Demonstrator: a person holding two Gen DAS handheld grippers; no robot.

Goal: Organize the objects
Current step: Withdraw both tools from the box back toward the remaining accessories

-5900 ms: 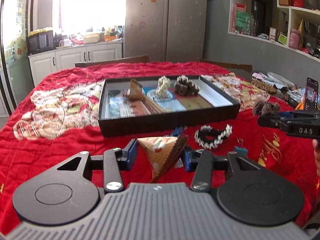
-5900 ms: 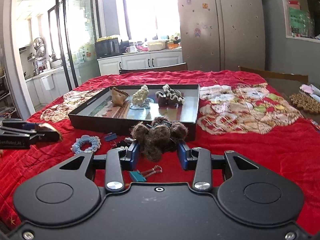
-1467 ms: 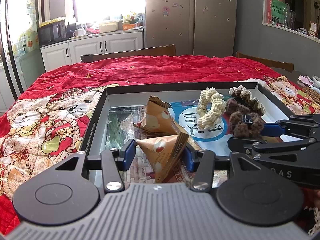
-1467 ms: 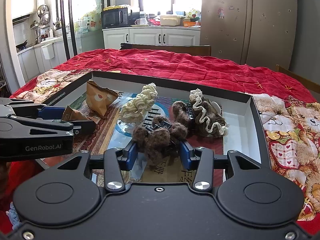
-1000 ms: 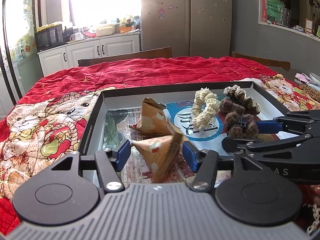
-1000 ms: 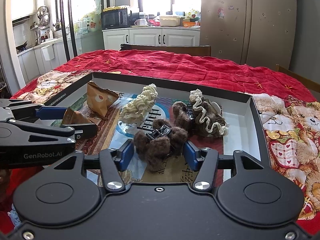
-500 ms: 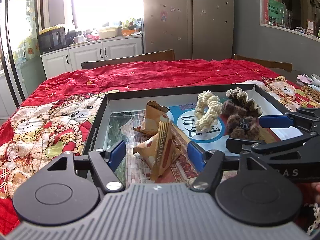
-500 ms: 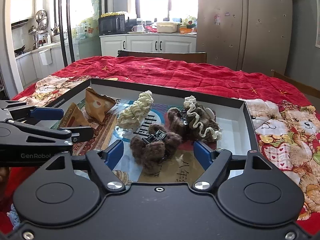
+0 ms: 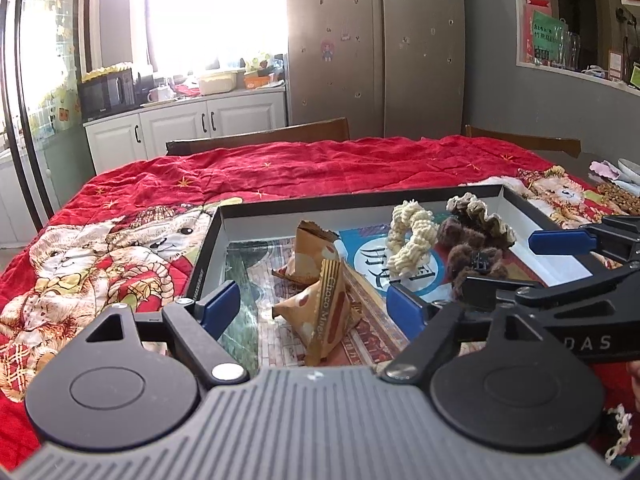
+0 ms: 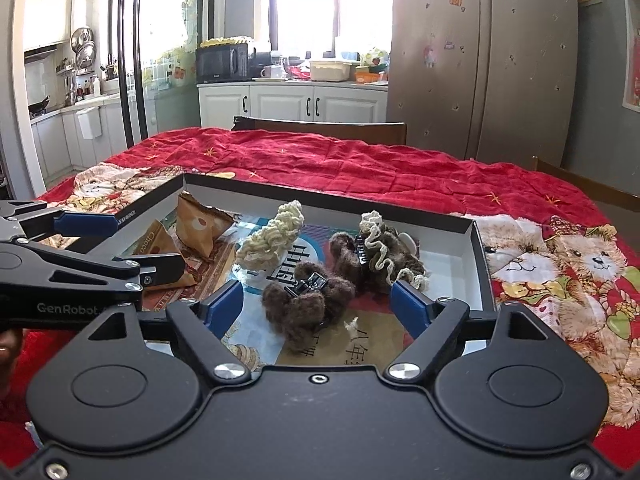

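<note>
In the black shallow cardboard tray, the tan triangular snack packet and brown fuzzy hair claw lie released between the just-opened left gripper and right gripper; leftover items cannot be judged.

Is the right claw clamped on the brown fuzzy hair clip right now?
No, the right claw stands open, its blue pads clear of the brown fuzzy hair clip lying in the tray.

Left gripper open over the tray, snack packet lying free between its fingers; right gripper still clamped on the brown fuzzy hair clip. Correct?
Not quite. The right gripper is open too: the right wrist view shows its fingers standing clear of the brown fuzzy hair clip, which rests in the tray. The rest holds: the left gripper is open, with the snack packet free between its fingers. Both have just been opening.
</note>
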